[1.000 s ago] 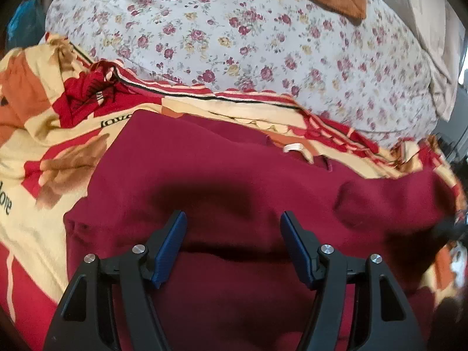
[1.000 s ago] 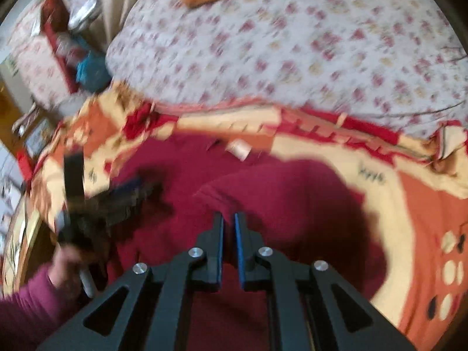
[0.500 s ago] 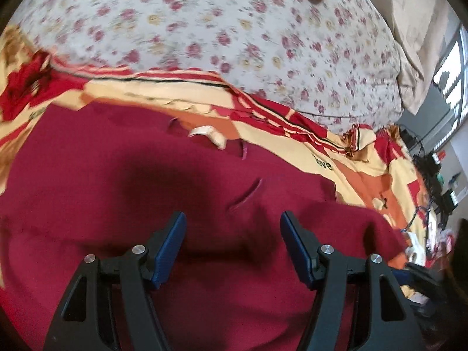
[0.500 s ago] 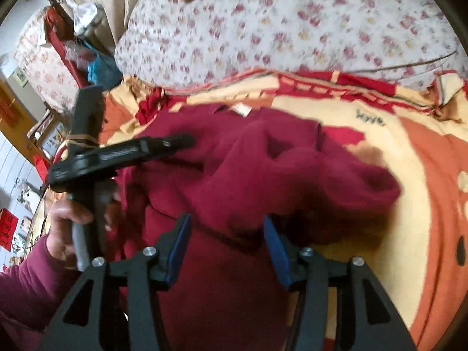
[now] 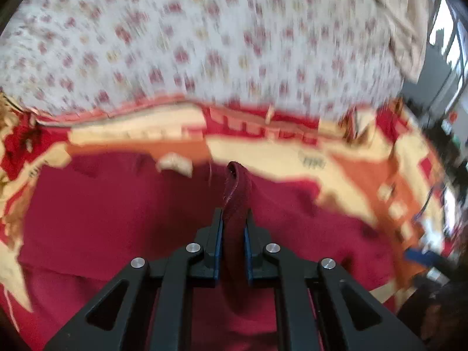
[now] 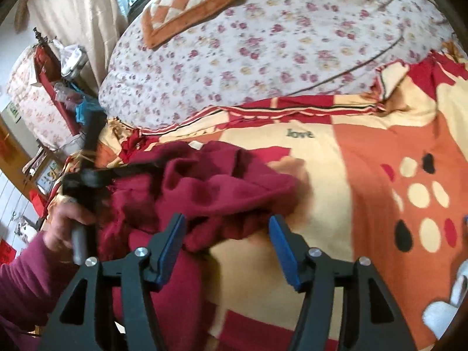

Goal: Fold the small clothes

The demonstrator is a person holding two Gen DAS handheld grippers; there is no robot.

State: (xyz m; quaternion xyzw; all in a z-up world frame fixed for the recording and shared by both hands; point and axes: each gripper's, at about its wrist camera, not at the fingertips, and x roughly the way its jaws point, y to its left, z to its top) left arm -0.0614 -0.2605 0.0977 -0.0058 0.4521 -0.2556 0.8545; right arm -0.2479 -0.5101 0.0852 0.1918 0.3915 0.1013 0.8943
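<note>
A dark red garment (image 5: 117,219) lies on a patterned blanket on the bed, with a white neck label (image 5: 175,162) at its far edge. My left gripper (image 5: 233,219) is shut on a fold of the garment, and the cloth stands up between its blue pads. In the right wrist view the garment (image 6: 210,187) is bunched up, and the left gripper (image 6: 137,169) holds its far side. My right gripper (image 6: 226,228) is open and empty, just above the garment's near right edge.
The red, orange and cream blanket (image 6: 365,158) covers the near bed. A floral quilt (image 6: 278,44) lies behind it, with an orange checked cushion (image 6: 190,3) on top. Curtains and a cluttered shelf (image 6: 58,87) stand at the left. A white cloth (image 6: 447,304) lies at the lower right.
My left gripper has shut on a fold of the red garment and lifted it. My right gripper, shut a second ago, opened and stays open, now further right over the garment's edge.
</note>
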